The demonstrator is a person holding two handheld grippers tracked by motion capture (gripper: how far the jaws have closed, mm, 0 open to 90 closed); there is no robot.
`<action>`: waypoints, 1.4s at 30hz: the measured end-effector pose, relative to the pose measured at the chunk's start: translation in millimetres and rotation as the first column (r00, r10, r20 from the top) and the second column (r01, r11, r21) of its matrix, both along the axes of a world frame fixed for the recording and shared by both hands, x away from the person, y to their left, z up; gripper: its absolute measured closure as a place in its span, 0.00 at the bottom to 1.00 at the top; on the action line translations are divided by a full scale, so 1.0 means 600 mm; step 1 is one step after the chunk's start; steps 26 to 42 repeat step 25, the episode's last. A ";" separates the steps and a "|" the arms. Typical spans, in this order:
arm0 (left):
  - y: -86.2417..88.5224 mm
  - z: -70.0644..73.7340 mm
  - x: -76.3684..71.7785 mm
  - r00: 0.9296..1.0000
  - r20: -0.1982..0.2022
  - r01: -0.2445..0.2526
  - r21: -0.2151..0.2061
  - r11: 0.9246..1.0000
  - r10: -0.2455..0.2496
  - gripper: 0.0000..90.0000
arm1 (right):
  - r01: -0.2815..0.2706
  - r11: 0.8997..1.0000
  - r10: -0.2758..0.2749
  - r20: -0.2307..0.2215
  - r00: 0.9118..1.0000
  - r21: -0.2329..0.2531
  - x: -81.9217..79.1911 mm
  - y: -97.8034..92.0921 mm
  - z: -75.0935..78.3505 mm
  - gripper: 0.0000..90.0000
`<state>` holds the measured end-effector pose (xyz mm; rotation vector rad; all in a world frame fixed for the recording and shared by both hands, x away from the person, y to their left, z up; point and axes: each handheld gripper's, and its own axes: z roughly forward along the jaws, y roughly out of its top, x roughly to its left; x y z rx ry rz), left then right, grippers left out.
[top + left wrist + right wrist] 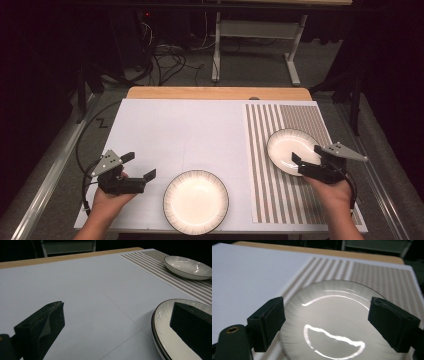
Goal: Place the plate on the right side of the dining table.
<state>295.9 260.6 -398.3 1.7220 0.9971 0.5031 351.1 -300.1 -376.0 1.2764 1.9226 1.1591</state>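
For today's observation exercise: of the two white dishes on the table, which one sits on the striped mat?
The smaller dish, right by the right gripper. The larger dish near the left gripper lies on plain white sheet instead.

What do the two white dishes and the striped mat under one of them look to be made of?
Bowl on the striped mat: probably glazed ceramic; sharp bright glare curves across its white inside in the right gripper view. Plate near the left gripper: likely the same glossy ware, white with a thin dark rim line. Striped mat: flat and matte, beige and white stripes; printed paper or woven cloth, cannot tell which.
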 end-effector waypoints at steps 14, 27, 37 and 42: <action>0.004 -0.004 -0.010 1.000 0.016 0.006 -0.012 1.000 -0.006 0.00 | -0.238 0.969 0.231 0.105 0.967 0.067 -0.054 0.127 0.007 0.01; -0.002 -0.009 -0.007 1.000 0.013 0.004 -0.020 1.000 -0.004 0.00 | -0.261 0.962 0.250 0.127 0.960 0.075 -0.068 0.126 -0.013 0.01; -0.002 -0.009 -0.007 1.000 0.013 0.004 -0.020 1.000 -0.004 0.00 | -0.261 0.962 0.250 0.127 0.960 0.075 -0.068 0.126 -0.013 0.01; -0.002 -0.009 -0.007 1.000 0.013 0.004 -0.020 1.000 -0.004 0.00 | -0.261 0.962 0.250 0.127 0.960 0.075 -0.068 0.126 -0.013 0.01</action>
